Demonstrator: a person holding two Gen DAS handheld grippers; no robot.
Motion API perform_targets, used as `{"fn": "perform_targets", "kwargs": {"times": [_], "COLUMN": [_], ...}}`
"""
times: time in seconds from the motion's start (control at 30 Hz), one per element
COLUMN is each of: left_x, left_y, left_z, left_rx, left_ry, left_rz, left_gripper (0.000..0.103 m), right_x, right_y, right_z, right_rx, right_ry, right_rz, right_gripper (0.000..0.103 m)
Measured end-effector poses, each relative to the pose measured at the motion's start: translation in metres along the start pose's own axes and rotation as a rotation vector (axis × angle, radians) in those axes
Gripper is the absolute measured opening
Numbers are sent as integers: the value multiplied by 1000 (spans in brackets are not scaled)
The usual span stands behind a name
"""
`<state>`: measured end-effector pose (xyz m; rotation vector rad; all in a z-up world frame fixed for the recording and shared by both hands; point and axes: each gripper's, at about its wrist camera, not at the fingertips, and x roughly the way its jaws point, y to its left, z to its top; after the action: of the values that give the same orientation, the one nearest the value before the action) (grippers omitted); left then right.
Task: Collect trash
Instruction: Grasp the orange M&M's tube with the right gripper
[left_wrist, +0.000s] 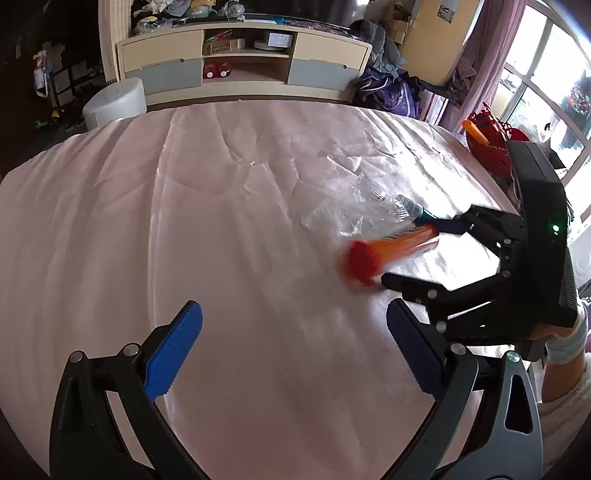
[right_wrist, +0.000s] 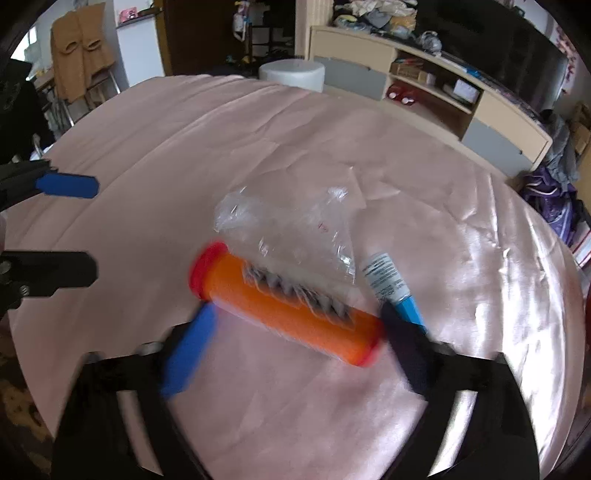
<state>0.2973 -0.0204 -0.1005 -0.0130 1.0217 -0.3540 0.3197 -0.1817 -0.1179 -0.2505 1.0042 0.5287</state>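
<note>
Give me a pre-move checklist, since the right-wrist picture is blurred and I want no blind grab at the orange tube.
1. Right gripper open: ok, jaws spread wide.
2. Orange tube between its fingers: ok, it lies crosswise in the gap.
3. Fingers touching the tube: cannot tell, motion blur.
4. Clear plastic bag out of the grasp: not ok, one edge lies over the tube.
5. Blue-and-white tube clear of the right finger: cannot tell, its blue end sits right by that finger.
6. Left gripper out of the way: ok, open and empty over bare bedspread.
</note>
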Motion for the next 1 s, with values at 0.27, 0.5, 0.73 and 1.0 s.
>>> {"fn": "perform_targets", "kwargs": {"times": [0.27, 0.5, 0.73, 1.0], "left_x": [12, 9, 16, 27], "left_y": [-7, 9, 29, 25], "left_z": [13, 22, 28, 26], "left_rx": [40, 15, -16, 3], "left_ry": [2, -13, -3, 35], "left_rz": [-24, -6, 50, 6], "left_gripper": [95, 95, 94, 80], "right_x": [-5, -12, -10, 7], "right_y": [-2, 21, 37, 52], "right_z": [-3, 3, 8, 16], "right_rx": [-14, -125, -155, -206], "right_ry": [8, 30, 35, 21], "right_rz": [76, 215, 240, 219], "right_gripper": [53, 53, 53, 57]}}
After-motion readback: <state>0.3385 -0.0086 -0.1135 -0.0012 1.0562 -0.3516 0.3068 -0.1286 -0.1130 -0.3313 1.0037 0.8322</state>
